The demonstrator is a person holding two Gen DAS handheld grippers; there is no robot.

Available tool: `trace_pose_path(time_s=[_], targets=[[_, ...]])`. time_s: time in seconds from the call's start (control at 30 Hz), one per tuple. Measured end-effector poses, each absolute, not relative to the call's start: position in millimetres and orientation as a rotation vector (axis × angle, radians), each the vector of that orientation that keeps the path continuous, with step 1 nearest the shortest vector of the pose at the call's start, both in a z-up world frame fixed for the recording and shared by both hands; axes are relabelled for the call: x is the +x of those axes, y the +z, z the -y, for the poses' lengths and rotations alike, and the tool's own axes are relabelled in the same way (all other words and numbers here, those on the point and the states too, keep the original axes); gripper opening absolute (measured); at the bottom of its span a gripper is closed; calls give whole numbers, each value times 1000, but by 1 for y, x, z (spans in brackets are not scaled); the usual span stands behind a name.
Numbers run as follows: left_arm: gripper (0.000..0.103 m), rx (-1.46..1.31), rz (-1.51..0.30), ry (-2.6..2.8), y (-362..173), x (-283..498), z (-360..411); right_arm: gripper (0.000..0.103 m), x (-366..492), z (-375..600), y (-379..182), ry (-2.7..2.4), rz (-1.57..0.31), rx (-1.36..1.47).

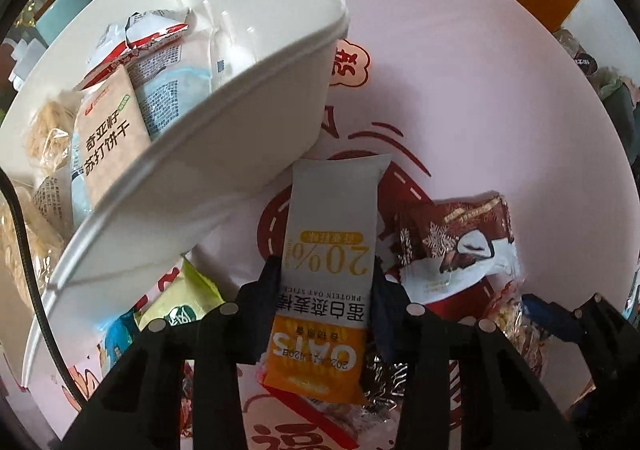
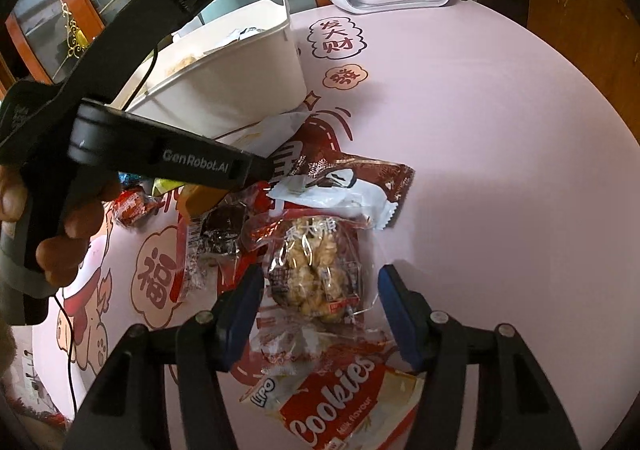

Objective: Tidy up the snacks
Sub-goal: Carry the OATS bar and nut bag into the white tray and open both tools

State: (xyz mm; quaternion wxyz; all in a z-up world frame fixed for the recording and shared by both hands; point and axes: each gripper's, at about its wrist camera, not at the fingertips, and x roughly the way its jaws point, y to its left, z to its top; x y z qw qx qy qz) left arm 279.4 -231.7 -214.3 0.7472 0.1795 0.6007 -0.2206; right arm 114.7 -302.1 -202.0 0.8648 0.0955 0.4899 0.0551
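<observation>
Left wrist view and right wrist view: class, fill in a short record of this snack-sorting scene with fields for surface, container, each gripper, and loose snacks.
surface: pink tablecloth with red cartoon prints
container: white bin, already holding several snack packets
left gripper: shut on the oat bar packet, beside the bin
right gripper: open, fingers either side of a clear bag of puffed snacks, not pressing it
loose snacks: brown snowflake wrapper, Lipo cookies pack, small red candies

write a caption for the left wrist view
Left gripper clamps an oat stick packet beside the white snack bin.
</observation>
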Motion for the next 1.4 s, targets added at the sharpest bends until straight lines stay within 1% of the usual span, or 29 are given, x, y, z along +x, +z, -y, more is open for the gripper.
trace_pose_path(time_s=[0.17, 0.27, 0.53, 0.6, 0.8, 0.9, 1.07, 1.17, 1.27, 1.37, 1.4], targets=[[36, 396, -1301, -482, -204, 263, 228, 58, 111, 300, -191, 101, -1010, 206], [36, 376, -1274, -491, -184, 251, 222, 58, 106, 297, -176, 104, -981, 210], [37, 377, -1151, -517, -108, 207, 182, 58, 100, 282, -124, 147, -869, 247], [37, 366, -1109, -502, -82, 200, 164, 58, 102, 277, -107, 166, -833, 262], [37, 297, -988, -430, -15, 203, 122, 58, 123, 259, -54, 210, -729, 281], [37, 274, -939, -395, 8, 206, 111, 58, 139, 254, -31, 207, -686, 292], [37, 255, -876, -314, 31, 229, 93, 59, 177, 243, 5, 170, -633, 311], [37, 235, -842, -261, 43, 245, 82, 59, 197, 238, 18, 143, -616, 323], [37, 209, -821, -216, 47, 261, 71, 52, 219, 227, 24, 117, -605, 295], [37, 183, -837, -179, 41, 274, 63, 52, 238, 216, 22, 102, -613, 261], [37, 174, -851, -172, 37, 279, 61, 48, 247, 210, 19, 98, -622, 241]])
